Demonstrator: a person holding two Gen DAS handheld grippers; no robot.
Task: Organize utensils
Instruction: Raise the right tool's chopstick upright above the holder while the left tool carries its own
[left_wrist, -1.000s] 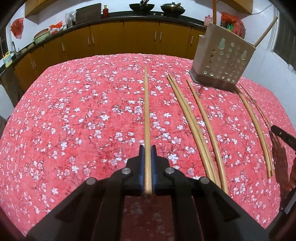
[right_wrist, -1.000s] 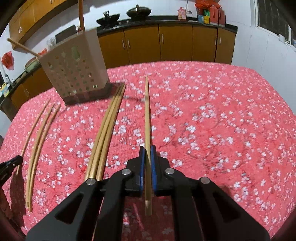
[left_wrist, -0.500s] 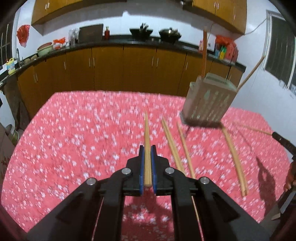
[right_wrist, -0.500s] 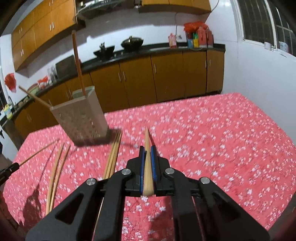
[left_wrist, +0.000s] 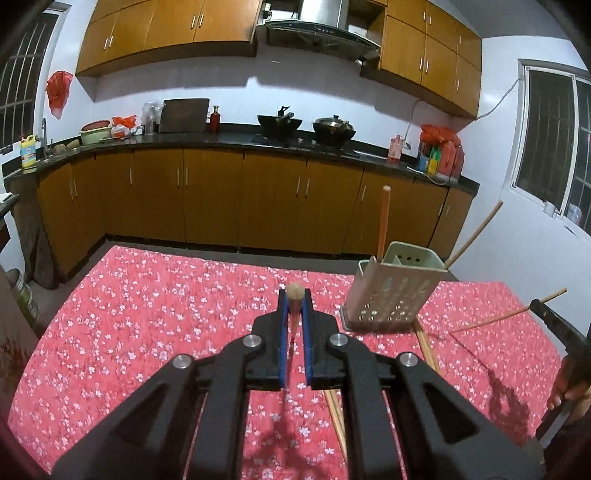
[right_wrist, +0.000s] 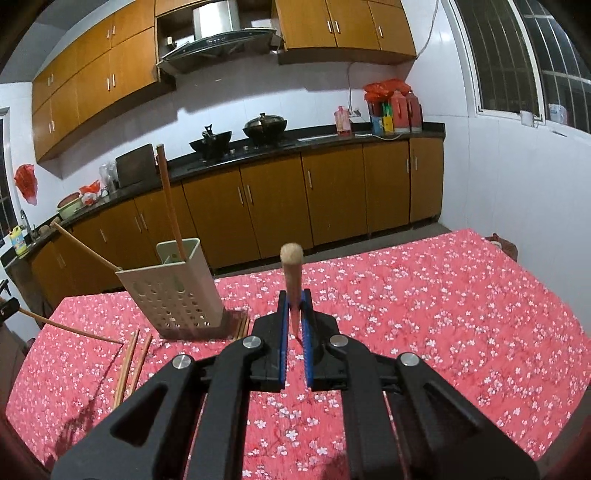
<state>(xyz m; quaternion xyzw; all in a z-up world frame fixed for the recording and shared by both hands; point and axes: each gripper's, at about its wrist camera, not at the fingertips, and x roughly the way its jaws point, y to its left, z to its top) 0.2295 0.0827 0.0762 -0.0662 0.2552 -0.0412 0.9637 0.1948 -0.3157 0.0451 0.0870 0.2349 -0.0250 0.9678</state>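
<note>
claws, l (left_wrist: 295, 301) & r (right_wrist: 294, 301), each clamp a chopstick (left_wrist: 295, 295) above tablecloth (left_wrist: 147, 314).

left gripper (left_wrist: 295, 299): matte black angular linkage, blue-lined jaws, silver round screws | right gripper (right_wrist: 294, 301): same black build, ribbed blue jaw liners, silver screws

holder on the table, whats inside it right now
Two chopsticks stand in the holder: a reddish one upright, a tan one leaning over the rim. Their lower ends and the holder's bottom are hidden by its walls.
</note>
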